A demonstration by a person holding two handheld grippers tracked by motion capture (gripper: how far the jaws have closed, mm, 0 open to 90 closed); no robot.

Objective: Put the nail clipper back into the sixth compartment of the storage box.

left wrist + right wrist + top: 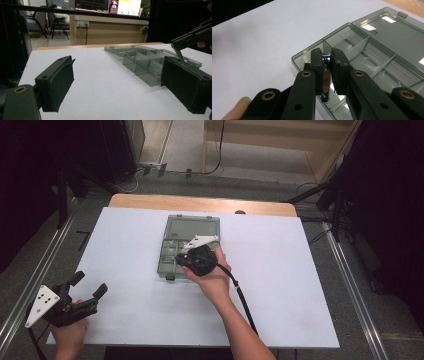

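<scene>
A smoky clear compartment box (169, 262) lies open mid-table, its lid (192, 227) folded back flat. My right gripper (183, 260) hangs over the box's near compartments, shut on a small shiny metal tool (325, 88), perhaps a nail clipper. In the right gripper view the tool stands upright between the two pads (318, 65), above a near corner compartment of the box (362, 57). My left gripper (90, 285) rests at the table's near left corner, open and holding nothing. The left gripper view shows the box (142, 63) ahead and the metal tool (179, 53) dangling over it.
A white board (125, 270) covers the table, with a wooden strip (200, 202) at the far edge. Metal rails (350, 285) run along both sides. Black stands and cables (330, 195) stand beyond the table's far corners.
</scene>
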